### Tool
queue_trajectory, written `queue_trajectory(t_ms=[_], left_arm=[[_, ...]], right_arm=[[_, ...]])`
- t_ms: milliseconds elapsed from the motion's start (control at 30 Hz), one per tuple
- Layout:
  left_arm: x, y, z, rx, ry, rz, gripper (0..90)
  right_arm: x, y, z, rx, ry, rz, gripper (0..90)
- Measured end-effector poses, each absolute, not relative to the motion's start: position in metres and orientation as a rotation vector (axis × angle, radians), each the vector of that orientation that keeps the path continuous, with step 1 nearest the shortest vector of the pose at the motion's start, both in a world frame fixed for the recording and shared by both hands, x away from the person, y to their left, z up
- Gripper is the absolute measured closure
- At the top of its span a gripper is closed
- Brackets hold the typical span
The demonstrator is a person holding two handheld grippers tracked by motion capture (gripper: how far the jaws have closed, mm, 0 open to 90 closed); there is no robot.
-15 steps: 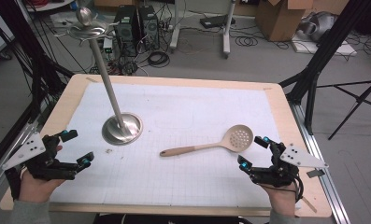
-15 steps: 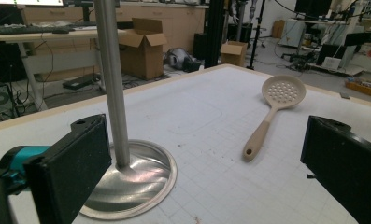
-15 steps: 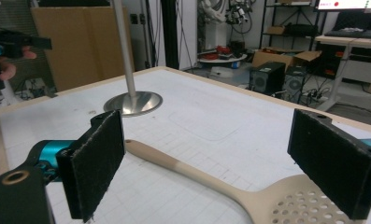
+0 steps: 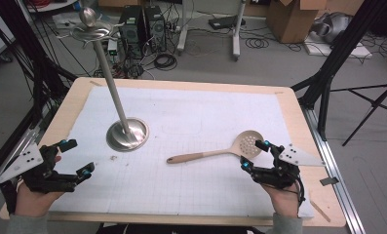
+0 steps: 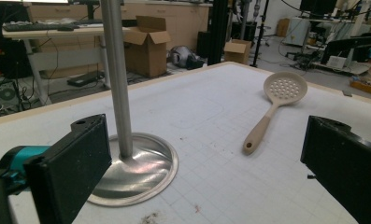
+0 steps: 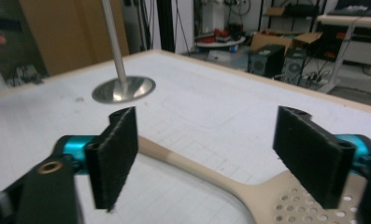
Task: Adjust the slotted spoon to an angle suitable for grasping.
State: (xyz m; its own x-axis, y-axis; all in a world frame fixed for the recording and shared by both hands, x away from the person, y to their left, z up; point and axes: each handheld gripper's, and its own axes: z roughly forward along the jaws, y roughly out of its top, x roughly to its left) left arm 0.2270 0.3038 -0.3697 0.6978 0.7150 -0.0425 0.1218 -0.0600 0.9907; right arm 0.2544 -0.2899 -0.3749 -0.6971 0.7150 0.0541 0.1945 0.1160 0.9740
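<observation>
Right claw over skimmer (handle leftward)

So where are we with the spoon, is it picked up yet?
Not yet. The spoon lies flat on the table. The right gripper, jaws open, straddles its neck without pressing. The left gripper is open near the stand. Closing, lifting and probably hanging it on the stand are left.
</observation>
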Motion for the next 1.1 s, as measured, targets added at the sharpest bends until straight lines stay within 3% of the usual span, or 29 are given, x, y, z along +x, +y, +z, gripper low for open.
queue_trajectory(t_ms=[600, 1100], left_arm=[[0.207, 0.314, -0.377, 1.596, 0.753, 0.601, 2.0], [0.201, 0.319, -0.382, 1.609, 0.783, 0.593, 2.0]], right_arm=[[0.291, -0.270, -0.391, 0.797, 2.149, 1.553, 88.0], [0.310, -0.258, -0.404, 0.824, 2.244, 1.464, 89.4]])
